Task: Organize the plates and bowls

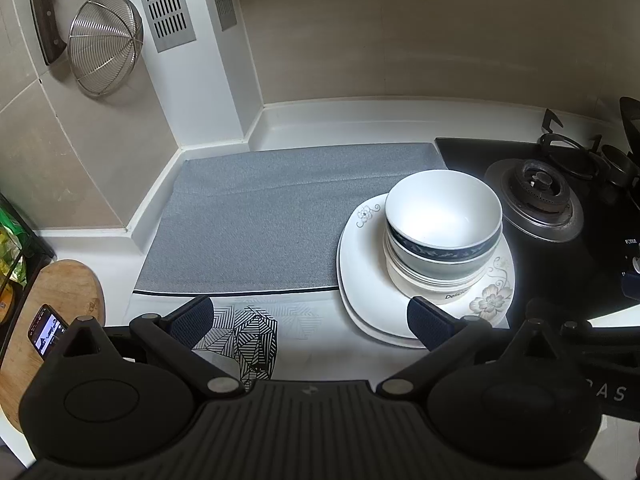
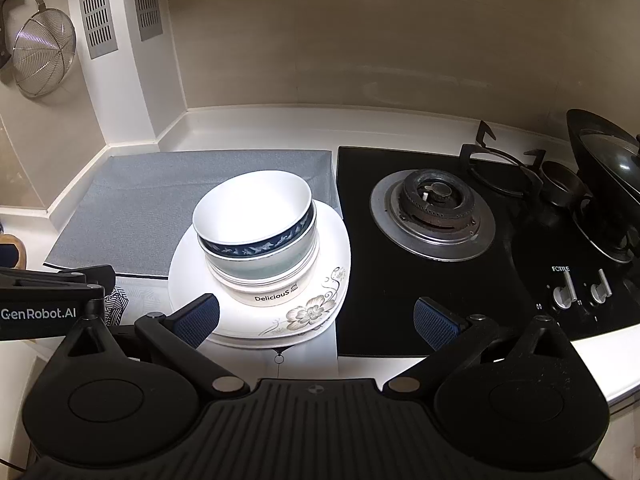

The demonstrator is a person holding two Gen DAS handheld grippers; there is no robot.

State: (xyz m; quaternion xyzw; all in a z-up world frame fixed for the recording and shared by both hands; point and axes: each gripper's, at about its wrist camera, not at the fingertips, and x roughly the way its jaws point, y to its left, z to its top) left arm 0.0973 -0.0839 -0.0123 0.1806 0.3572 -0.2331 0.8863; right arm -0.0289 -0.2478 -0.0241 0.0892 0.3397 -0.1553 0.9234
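A white bowl with a dark blue patterned band (image 1: 444, 216) (image 2: 256, 216) sits nested in a stack of bowls, the lowest marked "Delicious" (image 2: 276, 292). The stack stands on white square plates with a flower print (image 1: 492, 300) (image 2: 312, 312), at the right edge of a grey mat (image 1: 260, 216) (image 2: 132, 204). My left gripper (image 1: 312, 320) is open and empty, in front of the mat, with its right finger over the plates' near edge. My right gripper (image 2: 316, 320) is open and empty, just in front of the plates. The left gripper's body shows in the right wrist view (image 2: 48, 300).
A black gas hob (image 1: 540, 196) (image 2: 436, 212) lies right of the plates, with a black wok (image 2: 608, 168) at far right. A wire strainer (image 1: 104, 44) and a cleaver hang on the left wall. A wooden board (image 1: 60, 292) with a phone (image 1: 46, 328) lies at left.
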